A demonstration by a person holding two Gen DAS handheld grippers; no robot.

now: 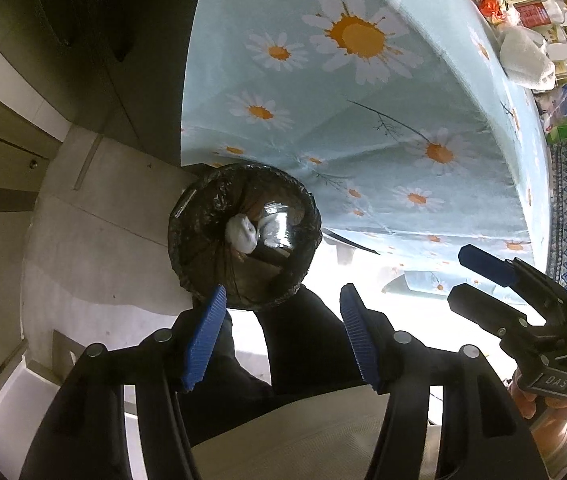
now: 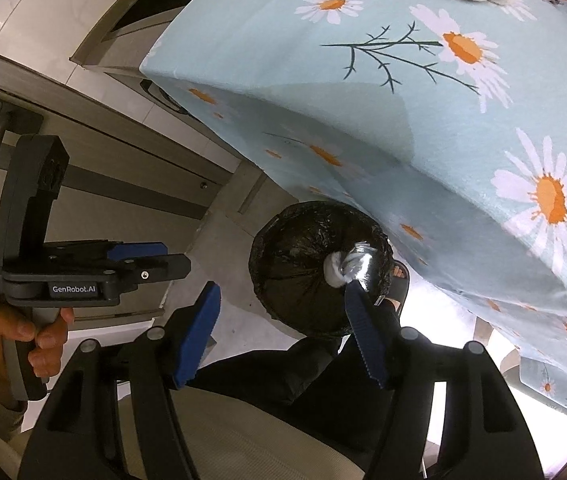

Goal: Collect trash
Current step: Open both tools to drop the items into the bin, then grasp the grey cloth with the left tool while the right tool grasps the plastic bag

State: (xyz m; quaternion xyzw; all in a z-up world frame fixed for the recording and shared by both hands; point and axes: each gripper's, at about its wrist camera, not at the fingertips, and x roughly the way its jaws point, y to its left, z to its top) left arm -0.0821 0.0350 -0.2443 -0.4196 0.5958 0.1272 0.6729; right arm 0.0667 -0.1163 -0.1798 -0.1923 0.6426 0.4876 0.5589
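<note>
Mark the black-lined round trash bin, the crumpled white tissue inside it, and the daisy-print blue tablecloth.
black-lined round trash bin (image 1: 199,216): left wrist view, liner wall.
crumpled white tissue (image 1: 242,234): left wrist view, middle.
daisy-print blue tablecloth (image 2: 423,128): right wrist view, bare top.

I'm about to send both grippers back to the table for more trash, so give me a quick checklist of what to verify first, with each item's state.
1. Left gripper empty: ok, jaws apart with nothing between them.
2. Right gripper empty: ok, jaws apart, nothing gripped.
3. Dropped trash inside the bin: ok, a white wad and a clear bottle lie within the black liner.
4. Bin upright on the floor beside the tablecloth: ok.
5. Room left in the bin: cannot tell, its depth is not clear from above.
6. More trash on the table: cannot tell; boxes and bottles crowd the far edge, but which are trash is unclear.
</note>
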